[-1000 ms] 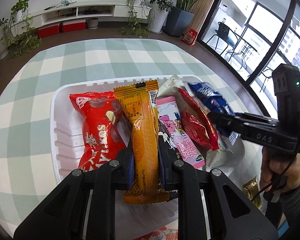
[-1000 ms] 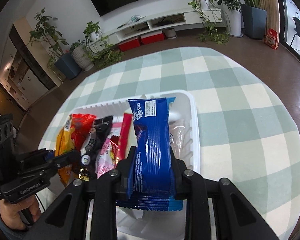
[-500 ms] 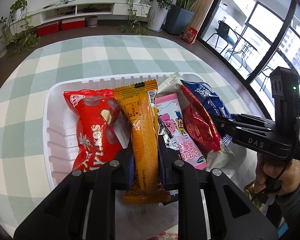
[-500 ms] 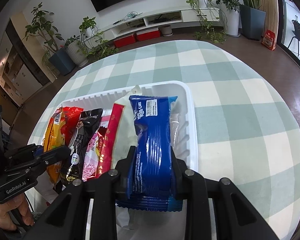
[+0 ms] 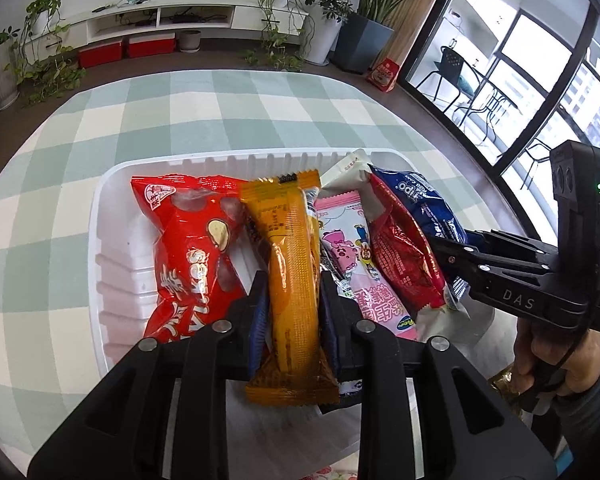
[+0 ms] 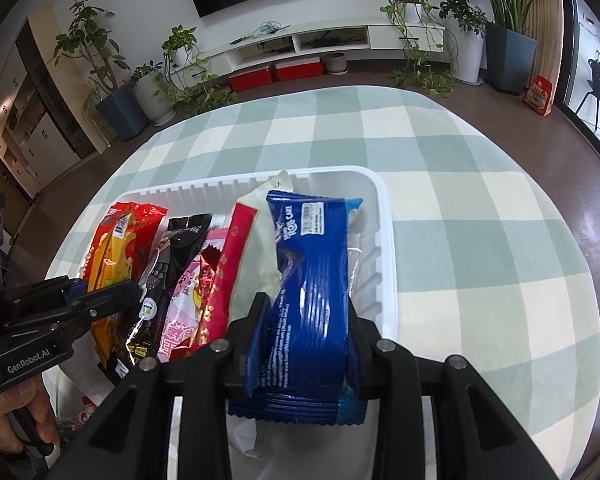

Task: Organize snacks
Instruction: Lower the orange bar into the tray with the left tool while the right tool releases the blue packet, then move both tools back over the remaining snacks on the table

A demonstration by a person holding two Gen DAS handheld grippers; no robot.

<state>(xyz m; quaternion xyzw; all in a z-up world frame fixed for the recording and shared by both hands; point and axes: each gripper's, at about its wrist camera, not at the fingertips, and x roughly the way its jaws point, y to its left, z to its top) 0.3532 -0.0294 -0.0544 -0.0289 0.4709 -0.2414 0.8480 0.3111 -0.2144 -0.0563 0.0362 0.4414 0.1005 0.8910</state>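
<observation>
A white tray [image 5: 116,184] on the checked table holds a row of snack packs. My left gripper [image 5: 294,284] is shut on an orange pack [image 5: 290,256], which stands in the tray between a big red bag [image 5: 188,248] and a pink pack [image 5: 352,240]. My right gripper [image 6: 306,312] is shut on a blue roll-cake pack [image 6: 312,264] at the tray's [image 6: 386,240] right end, beside a dark red pack [image 6: 224,276] and a cream pack [image 6: 260,248]. In the left wrist view the right gripper [image 5: 444,248] and blue pack [image 5: 424,204] show at the right.
The green and white checked tablecloth [image 6: 460,208] spreads around the tray. A black pack [image 6: 168,256] stands between the orange and pink ones. A gold wrapper [image 5: 500,380] lies off the tray near the right hand. Plants and a low TV shelf [image 5: 160,20] stand beyond the table.
Both grippers have lowered their packs into the tray. The blue pack has come down against the cream and dark red packs; the orange pack has settled deeper beside the red bag.
</observation>
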